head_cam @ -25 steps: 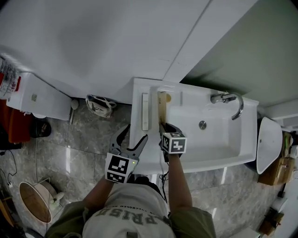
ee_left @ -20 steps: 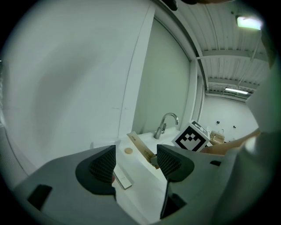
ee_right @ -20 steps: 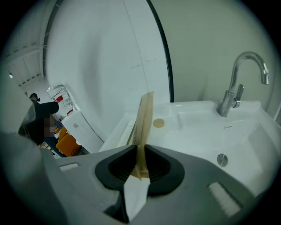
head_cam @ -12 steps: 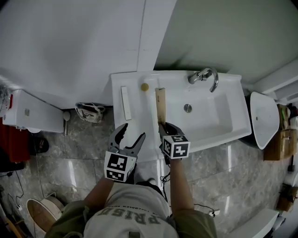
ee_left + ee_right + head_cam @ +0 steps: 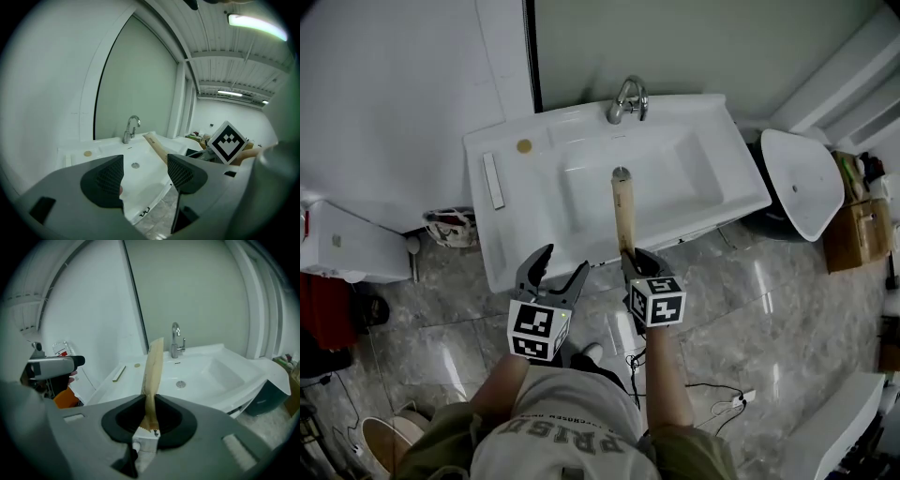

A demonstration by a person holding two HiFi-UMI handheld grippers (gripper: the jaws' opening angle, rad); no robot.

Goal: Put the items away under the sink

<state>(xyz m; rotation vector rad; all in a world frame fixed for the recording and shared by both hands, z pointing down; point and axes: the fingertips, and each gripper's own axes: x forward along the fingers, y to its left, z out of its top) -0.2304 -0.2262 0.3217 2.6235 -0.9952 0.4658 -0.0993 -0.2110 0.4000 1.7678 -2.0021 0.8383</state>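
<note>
The right claw (image 5: 631, 261) was closed on one thing, a long, flat, beige tube (image 5: 623, 211), and it gripped this tube by its crimped end, with both jaws pressed against the flat sides. In the right gripper view the tube stood up out of the jaws and leaned a little to the right, with its free end highest. In the head view its long axis ran from the claw straight away from the person, across the front edge of the white sink (image 5: 534, 202) and over the bowl, so the tube pointed toward the tap (image 5: 626, 98) at the back. Its far end lay in the picture just over the drain, but the left gripper view showed that this end was in the air above the bowl and apart from it. The left claw (image 5: 562, 266) was beside the right one, on its left, in front of the sink's edge and above the grey marble floor (image 5: 741, 300). Its jaws stood wide apart and nothing was between them; only the bowl and the floor showed through the gap. On the flat left part of the sink a narrow white strip (image 5: 492, 180) lay with its length going front to back, and a small round yellowish disc (image 5: 524, 146) lay near it, closer to the wall.
</note>
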